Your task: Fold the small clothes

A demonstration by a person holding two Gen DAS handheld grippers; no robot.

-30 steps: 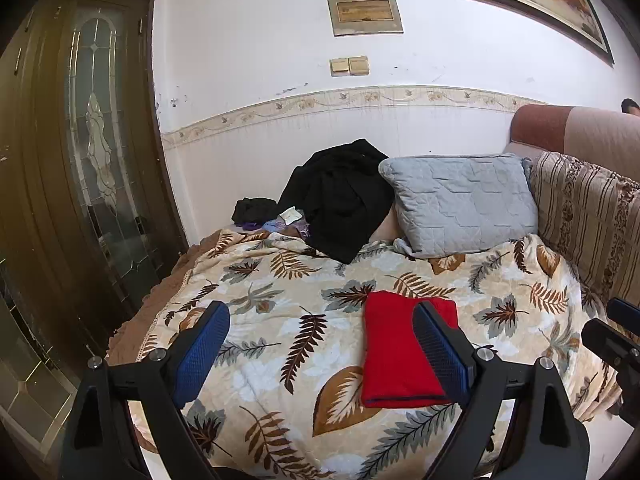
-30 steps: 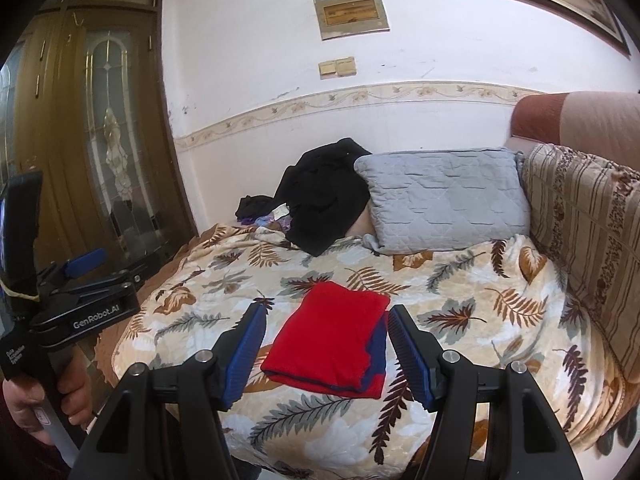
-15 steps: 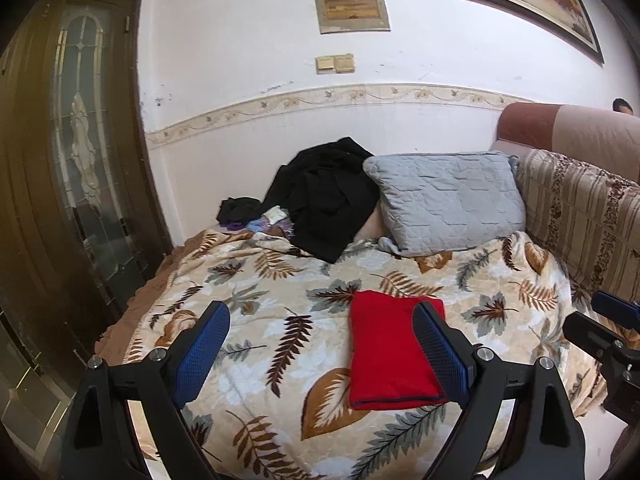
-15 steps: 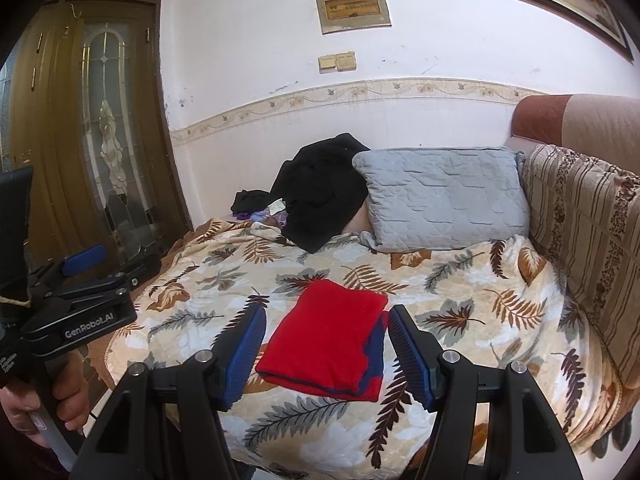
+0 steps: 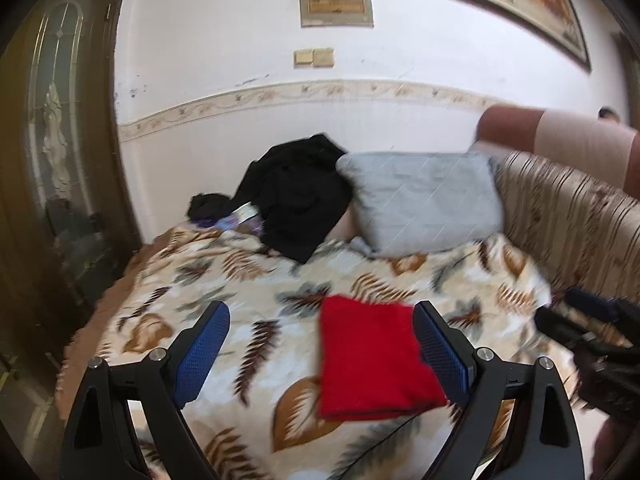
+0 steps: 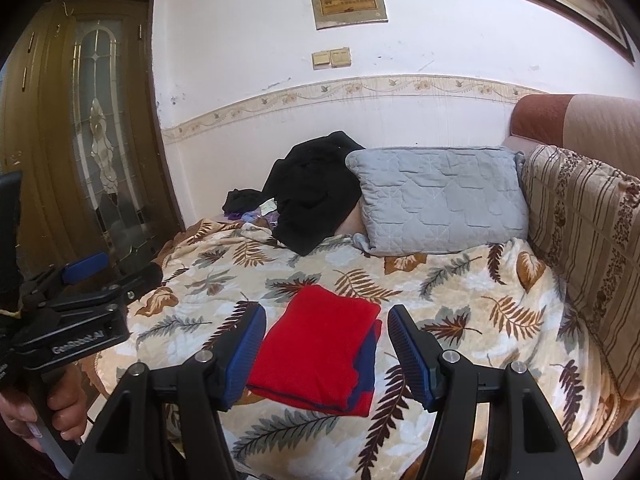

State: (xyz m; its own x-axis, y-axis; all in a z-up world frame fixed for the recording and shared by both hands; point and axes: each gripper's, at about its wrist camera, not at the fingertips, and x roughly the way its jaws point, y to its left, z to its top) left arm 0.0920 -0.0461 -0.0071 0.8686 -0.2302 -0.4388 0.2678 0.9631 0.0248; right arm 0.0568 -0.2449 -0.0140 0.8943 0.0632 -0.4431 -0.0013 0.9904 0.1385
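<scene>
Both grippers, left gripper (image 5: 322, 338) and right gripper (image 6: 326, 338), had drawn back from the folded red garment (image 6: 320, 350), jaws spread and empty; this fold looked finished.

Both grippers (image 5: 322, 356) (image 6: 326, 354) were black, with blue ribbed pads (image 6: 408, 350), silver screws (image 6: 449, 356) and white "GenRobot.AI" lettering (image 6: 78, 343).

We are seeing a red garment (image 6: 320, 344) folded into a neat rectangle, navy trim showing at its edge, lying flat on the leaf-patterned blanket (image 6: 460, 300), well short of the grey pillow (image 6: 440, 196).
</scene>
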